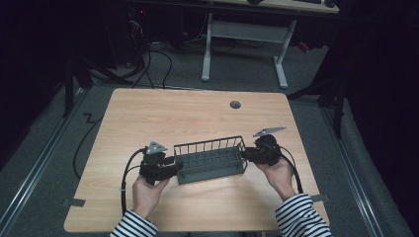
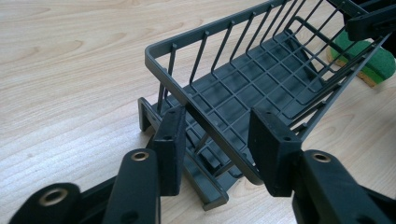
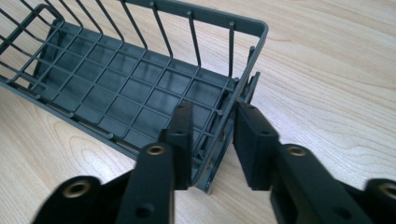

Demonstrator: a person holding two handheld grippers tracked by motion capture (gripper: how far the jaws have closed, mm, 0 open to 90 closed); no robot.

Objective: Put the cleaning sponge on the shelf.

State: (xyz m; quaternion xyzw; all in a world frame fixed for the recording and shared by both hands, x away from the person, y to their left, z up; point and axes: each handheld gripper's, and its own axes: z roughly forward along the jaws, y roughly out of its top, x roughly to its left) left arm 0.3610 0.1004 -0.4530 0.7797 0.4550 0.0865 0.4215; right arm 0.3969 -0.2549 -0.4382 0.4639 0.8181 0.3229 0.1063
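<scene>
- The worktop (image 1: 197,113) is pale wood, and its bare surface stretches away beyond both sets of jaws.
- The rack (image 1: 211,160), a long dark grey wire basket with a grid floor and barred sides, sits flat on the worktop, spanning the gap between the two sets of jaws, one short end toward each.
- The left gripper (image 1: 174,162) is at the rack's left end. In the left gripper view (image 2: 224,140) its jaws are spread and straddle the end rim: one pad lies outside the end wall, the other over the rim toward the inside. A gap shows on each side, so the pads are not pressing on the wire.
- The right gripper (image 1: 248,155) is at the rack's right end. In the right gripper view (image 3: 212,140) its jaws are also spread, with the end wall standing between them: one pad inside over the grid floor, close to the wall, the other outside and clear of it. Nothing is pinched.
- A green sponge (image 2: 369,60) with a tan underside lies on the worktop past the rack's far end, ahead of the left jaws, seen through the bars.
</scene>
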